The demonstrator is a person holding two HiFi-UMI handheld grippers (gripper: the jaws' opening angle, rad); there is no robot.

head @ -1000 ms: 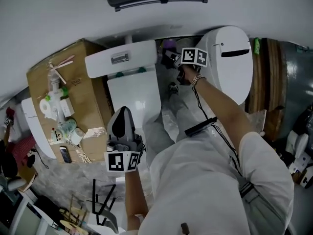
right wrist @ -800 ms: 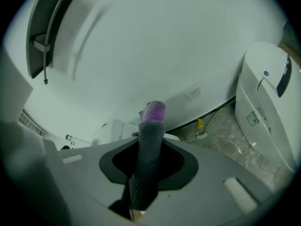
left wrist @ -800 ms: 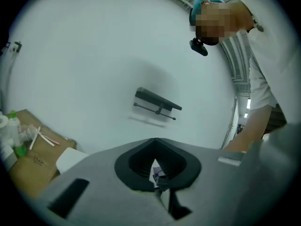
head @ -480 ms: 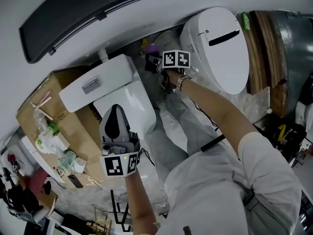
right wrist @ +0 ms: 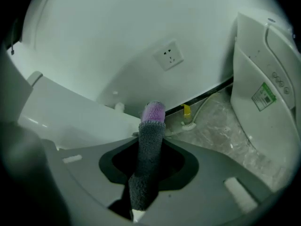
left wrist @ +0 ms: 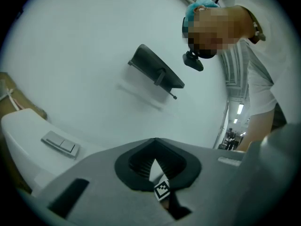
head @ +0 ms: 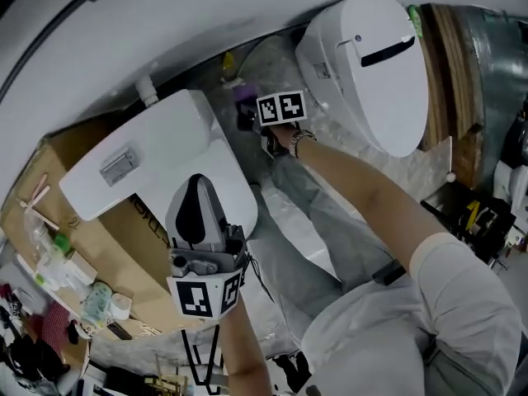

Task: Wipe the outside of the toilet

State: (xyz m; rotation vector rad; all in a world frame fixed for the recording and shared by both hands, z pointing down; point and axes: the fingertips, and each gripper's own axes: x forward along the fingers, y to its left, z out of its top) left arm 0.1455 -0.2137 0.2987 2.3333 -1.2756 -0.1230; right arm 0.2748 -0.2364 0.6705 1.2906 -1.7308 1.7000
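two white toilets stand by the wall (right wrist: 117,27), with a strip of grey floor (head: 285,221) between them. the left toilet (head: 219,180) has a boxy tank (head: 132,167); the right toilet (head: 371,64) is rounder. the left gripper (head: 196,195) hangs over the left toilet's lid, its jaws pressed together on nothing. the right gripper (head: 250,115) is low in the gap between the toilets, clamped on a grey cloth (right wrist: 149,149) whose purple tip points at the foot of the wall. i can't tell if it touches the tank. the step looks like reaching in to wipe the tank's side. next, the cloth needs turning left, pressing flat against that side, then a stroke downward.
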